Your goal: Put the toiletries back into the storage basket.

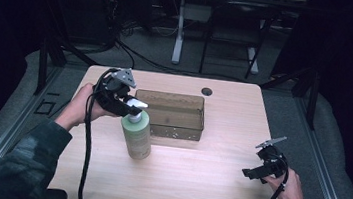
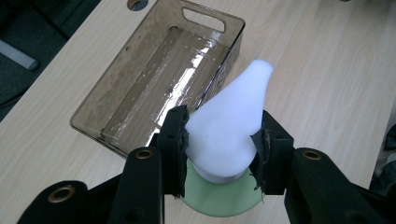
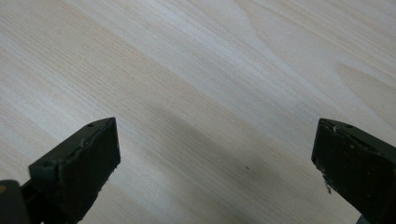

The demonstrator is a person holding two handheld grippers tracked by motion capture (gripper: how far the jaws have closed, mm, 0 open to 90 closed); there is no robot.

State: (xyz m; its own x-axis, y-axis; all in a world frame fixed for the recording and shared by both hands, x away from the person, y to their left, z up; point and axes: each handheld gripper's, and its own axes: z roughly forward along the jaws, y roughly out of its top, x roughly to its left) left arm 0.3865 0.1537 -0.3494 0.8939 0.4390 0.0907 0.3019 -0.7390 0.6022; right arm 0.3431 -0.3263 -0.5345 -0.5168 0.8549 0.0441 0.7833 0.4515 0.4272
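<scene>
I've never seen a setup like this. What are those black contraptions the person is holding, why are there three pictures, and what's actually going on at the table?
A person sits at a wooden table and holds a hand-operated claw in each hand; there is no robot arm. One picture comes from a camera above, looking down. The other two come from small cameras riding on each claw, looking along its two black jaws.

On the table stand a pale green bottle with a white pump top, and beside it a smoky see-through bin.

The left claw is closed on the white pump top, one jaw pressing each side. The right claw is open, holding nothing, over bare wood.
</scene>
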